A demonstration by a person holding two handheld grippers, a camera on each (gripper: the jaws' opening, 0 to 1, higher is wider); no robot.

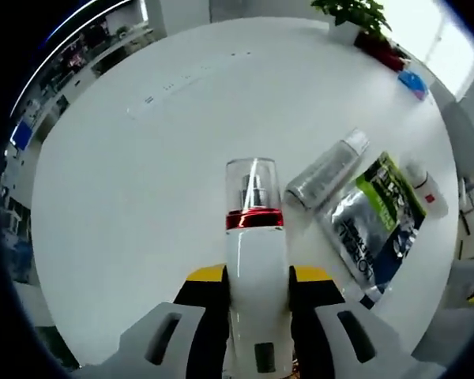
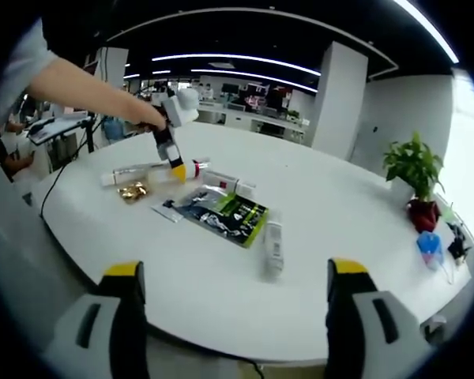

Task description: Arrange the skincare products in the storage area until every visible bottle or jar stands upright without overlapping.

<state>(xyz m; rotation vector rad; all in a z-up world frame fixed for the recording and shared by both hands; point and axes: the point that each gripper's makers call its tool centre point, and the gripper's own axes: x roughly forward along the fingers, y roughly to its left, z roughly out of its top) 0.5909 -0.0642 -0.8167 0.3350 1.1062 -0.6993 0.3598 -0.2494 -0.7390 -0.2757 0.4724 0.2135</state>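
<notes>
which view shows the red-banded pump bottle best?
Left gripper view: the white pump bottle, clear cap and red band, sits large and centred, clamped in the left gripper. In the right gripper view that gripper is far off, and the bottle is too small to make out.

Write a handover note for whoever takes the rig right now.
Left gripper: shut on the white pump bottle, held over the table.
Right gripper: open, holding nothing, back from the items.
Lying flat: clear bottle, foil pouch, small tube, white tube.
Done: no item is seen standing yet.
Left: stand the pump bottle up, then upright the lying bottles and tubes, spaced apart.
</notes>
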